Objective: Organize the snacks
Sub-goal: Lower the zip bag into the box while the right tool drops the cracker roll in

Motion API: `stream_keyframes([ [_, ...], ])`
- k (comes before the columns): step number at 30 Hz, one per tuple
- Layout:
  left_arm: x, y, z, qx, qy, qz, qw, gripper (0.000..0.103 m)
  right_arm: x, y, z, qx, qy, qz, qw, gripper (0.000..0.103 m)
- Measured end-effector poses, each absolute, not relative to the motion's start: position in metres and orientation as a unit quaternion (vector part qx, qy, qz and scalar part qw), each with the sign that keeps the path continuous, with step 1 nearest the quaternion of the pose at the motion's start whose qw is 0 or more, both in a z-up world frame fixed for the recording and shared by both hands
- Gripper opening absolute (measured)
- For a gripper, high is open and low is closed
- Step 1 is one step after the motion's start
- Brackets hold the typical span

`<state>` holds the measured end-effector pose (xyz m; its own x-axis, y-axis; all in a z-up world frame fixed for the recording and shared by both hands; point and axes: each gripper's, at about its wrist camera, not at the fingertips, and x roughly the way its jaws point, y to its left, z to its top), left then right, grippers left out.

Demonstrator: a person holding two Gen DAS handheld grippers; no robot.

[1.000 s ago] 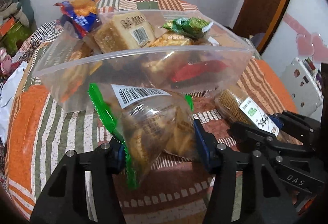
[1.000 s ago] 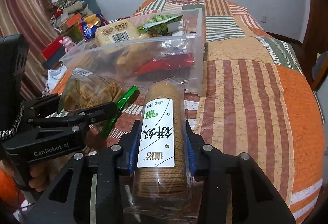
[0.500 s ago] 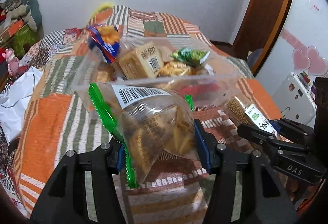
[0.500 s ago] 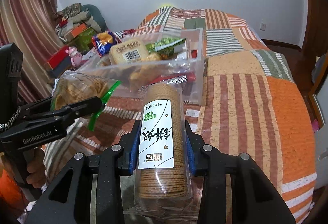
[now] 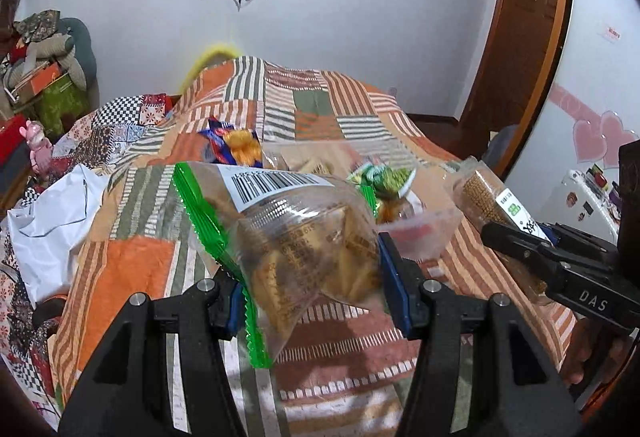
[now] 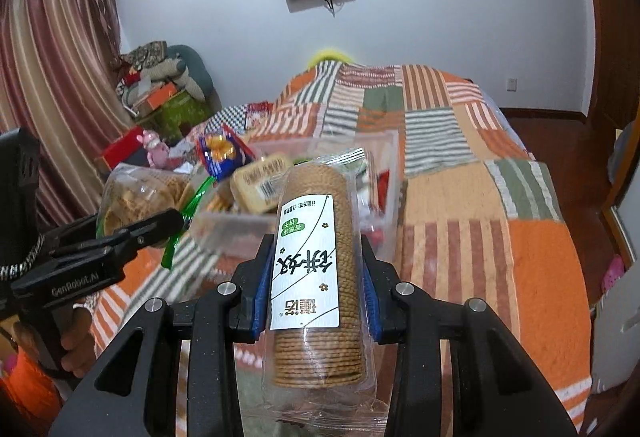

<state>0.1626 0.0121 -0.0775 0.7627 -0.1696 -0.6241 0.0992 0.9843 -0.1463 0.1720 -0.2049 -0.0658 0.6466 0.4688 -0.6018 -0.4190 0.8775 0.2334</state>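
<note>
Snack bag and biscuit sleeve clamped above quilt.

Clear snack bag w/ green edge, biscuit sleeve, both lifted.

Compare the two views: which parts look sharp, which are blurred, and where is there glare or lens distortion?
Left wrist view: clear snack bag sharp with glare; snack bin behind smeared; door frame bowed. Right wrist view: biscuit sleeve crisp; bin snacks blurred; curtain curved.
</note>
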Motion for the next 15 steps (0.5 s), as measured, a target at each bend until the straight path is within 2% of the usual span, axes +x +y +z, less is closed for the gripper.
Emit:
stream_keyframes([
  [15,0.216,0.0,-0.079,-0.049,0.343,-0.076,0.935,0.055,0.213,-0.181,-0.059,0.021,0.316,0.238,0.918,0.034],
])
